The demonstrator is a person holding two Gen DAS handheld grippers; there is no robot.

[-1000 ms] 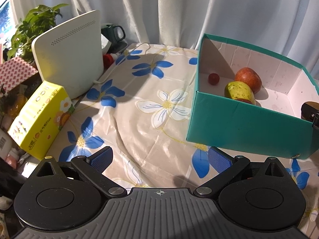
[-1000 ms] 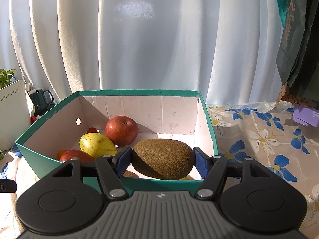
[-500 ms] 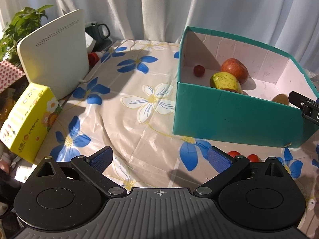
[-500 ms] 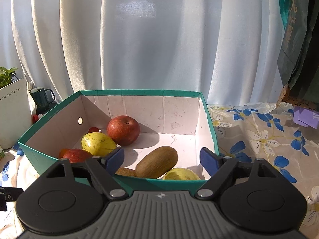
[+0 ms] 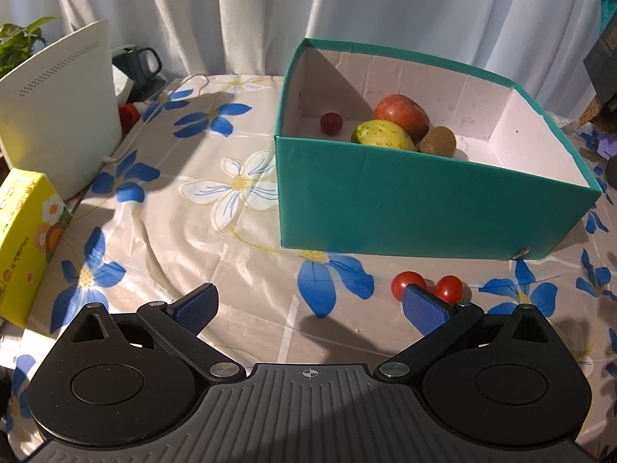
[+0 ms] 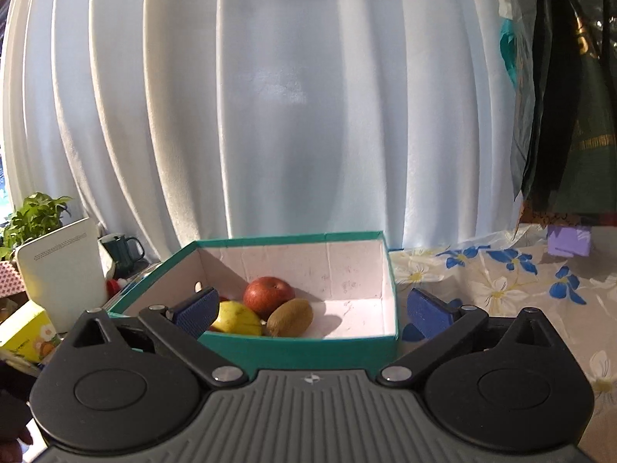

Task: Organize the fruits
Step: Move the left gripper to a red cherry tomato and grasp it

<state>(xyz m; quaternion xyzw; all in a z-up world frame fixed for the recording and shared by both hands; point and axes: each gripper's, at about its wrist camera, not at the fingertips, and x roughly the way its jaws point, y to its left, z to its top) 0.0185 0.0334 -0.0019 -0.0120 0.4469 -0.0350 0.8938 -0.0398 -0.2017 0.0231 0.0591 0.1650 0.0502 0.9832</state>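
A teal box [image 5: 424,208] stands on the flowered tablecloth. Inside lie a red apple [image 5: 403,114], a yellow-green fruit [image 5: 381,135], a brown kiwi [image 5: 437,141] and a small red tomato [image 5: 331,122]. Two cherry tomatoes [image 5: 407,283] rest on the cloth in front of the box, just beyond my left gripper's right finger. My left gripper [image 5: 308,301] is open and empty above the cloth. My right gripper [image 6: 310,305] hovers short of the box [image 6: 308,343] with jaws opening wide and nothing between them; the kiwi [image 6: 290,316] lies beside the apple [image 6: 270,295].
A white upright device [image 5: 58,115] and a yellow carton [image 5: 23,247] stand at the table's left edge, with a dark green mug [image 5: 142,63] and a plant [image 5: 19,38] behind. White curtains hang at the back. A purple block [image 6: 568,241] sits far right.
The right gripper opened and let go of the kiwi, which now lies in the box, then drew back and up. The left view swung right, bringing two cherry tomatoes into sight.
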